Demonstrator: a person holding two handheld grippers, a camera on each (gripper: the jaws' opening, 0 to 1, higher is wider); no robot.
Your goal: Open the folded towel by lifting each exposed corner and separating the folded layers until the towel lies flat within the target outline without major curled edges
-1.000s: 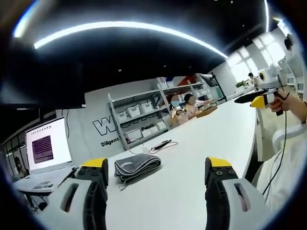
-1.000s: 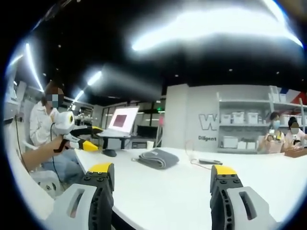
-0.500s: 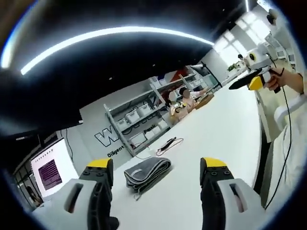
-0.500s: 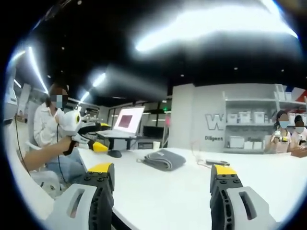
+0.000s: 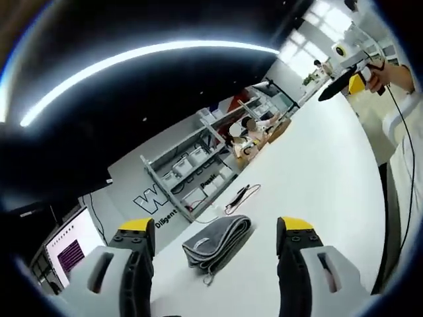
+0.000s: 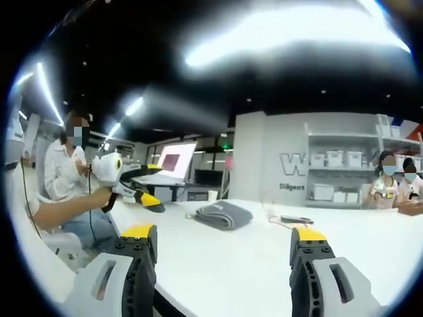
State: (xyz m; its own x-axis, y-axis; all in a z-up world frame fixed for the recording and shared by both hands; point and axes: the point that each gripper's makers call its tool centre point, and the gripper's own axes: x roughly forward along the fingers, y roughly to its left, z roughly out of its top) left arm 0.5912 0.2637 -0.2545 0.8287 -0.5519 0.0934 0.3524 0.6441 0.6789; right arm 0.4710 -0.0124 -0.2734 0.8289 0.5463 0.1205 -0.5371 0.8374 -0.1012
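Towel (image 5: 218, 242) grey, folded, flat on white table (image 5: 317, 185), well in from edges; cable (image 5: 239, 197) beyond it. Left gripper (image 5: 215, 231) jaws apart, empty, above table. Right gripper (image 6: 223, 238) jaws apart, empty, over near edge.

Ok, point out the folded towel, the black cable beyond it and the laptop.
folded towel (image 5: 218, 240), left gripper view, middle of its top layer.
black cable (image 5: 239, 195), left gripper view, on the dark plug end.
laptop (image 6: 174, 160), right gripper view, on its lit screen.
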